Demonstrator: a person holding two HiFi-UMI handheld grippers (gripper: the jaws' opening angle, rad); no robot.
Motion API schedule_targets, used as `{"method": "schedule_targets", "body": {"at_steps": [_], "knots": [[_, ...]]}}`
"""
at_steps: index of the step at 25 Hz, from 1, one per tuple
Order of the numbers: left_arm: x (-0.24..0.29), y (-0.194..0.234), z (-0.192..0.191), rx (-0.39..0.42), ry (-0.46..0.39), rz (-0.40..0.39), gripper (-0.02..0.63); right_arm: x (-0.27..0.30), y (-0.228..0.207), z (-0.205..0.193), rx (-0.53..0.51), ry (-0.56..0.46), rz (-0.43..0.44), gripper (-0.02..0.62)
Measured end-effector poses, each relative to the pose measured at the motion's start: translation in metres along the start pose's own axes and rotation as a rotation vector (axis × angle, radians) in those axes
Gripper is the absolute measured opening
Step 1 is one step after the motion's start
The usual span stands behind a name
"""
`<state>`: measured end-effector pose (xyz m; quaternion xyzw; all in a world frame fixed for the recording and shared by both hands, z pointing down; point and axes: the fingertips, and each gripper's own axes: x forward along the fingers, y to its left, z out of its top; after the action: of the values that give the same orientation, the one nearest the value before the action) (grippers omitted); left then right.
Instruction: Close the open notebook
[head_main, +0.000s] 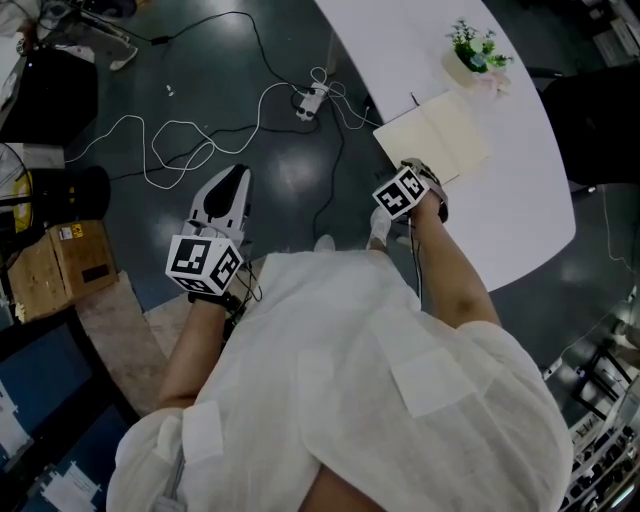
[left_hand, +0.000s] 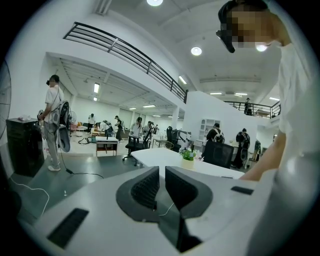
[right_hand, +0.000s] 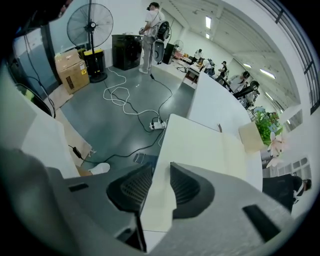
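The open notebook (head_main: 435, 140) lies at the near edge of the white table (head_main: 520, 200), near a little plant (head_main: 472, 50). The right gripper (right_hand: 160, 175) pinches its near page. The left gripper (left_hand: 162, 176) hangs over the floor, its jaws narrow and empty.

A dark grey floor (head_main: 250, 60) is stretching under a curved white counter (head_main: 520, 200). Cables (head_main: 180, 140) are trailing across it toward a power strip (head_main: 310, 100). A cardboard box (right_hand: 70, 70) is sitting beside a standing fan (right_hand: 90, 22); ceiling lights (left_hand: 196, 51) are glowing.
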<state>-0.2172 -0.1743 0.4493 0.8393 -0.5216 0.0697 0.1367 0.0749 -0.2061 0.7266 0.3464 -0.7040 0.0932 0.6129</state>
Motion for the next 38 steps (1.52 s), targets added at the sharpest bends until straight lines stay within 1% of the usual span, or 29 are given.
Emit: {"method": "schedule_targets", "body": {"at_steps": [6, 12, 18, 22, 27, 31, 38], "knots": [[0.005, -0.007, 0.005, 0.002, -0.011, -0.022, 0.034, -0.032, -0.01, 0.008, 0.053, -0.059, 0.012, 0.078], [0.012, -0.018, 0.015, 0.006, -0.027, -0.05, 0.034, -0.067, -0.028, 0.013, 0.074, -0.129, -0.007, 0.048], [0.031, -0.032, 0.026, 0.01, -0.039, -0.077, 0.034, -0.098, -0.062, 0.012, 0.105, -0.193, -0.053, 0.029], [0.048, -0.047, 0.032, 0.014, -0.045, -0.097, 0.034, -0.113, -0.092, 0.007, 0.125, -0.233, -0.103, 0.018], [0.069, -0.064, 0.038, 0.02, -0.049, -0.112, 0.034, -0.12, -0.131, -0.002, 0.132, -0.261, -0.166, 0.017], [0.087, -0.076, 0.039, 0.023, -0.046, -0.112, 0.034, -0.114, -0.162, -0.013, 0.128, -0.263, -0.202, 0.023], [0.102, -0.087, 0.041, 0.022, -0.03, -0.103, 0.034, -0.105, -0.203, -0.032, 0.157, -0.251, -0.233, 0.032]]}}
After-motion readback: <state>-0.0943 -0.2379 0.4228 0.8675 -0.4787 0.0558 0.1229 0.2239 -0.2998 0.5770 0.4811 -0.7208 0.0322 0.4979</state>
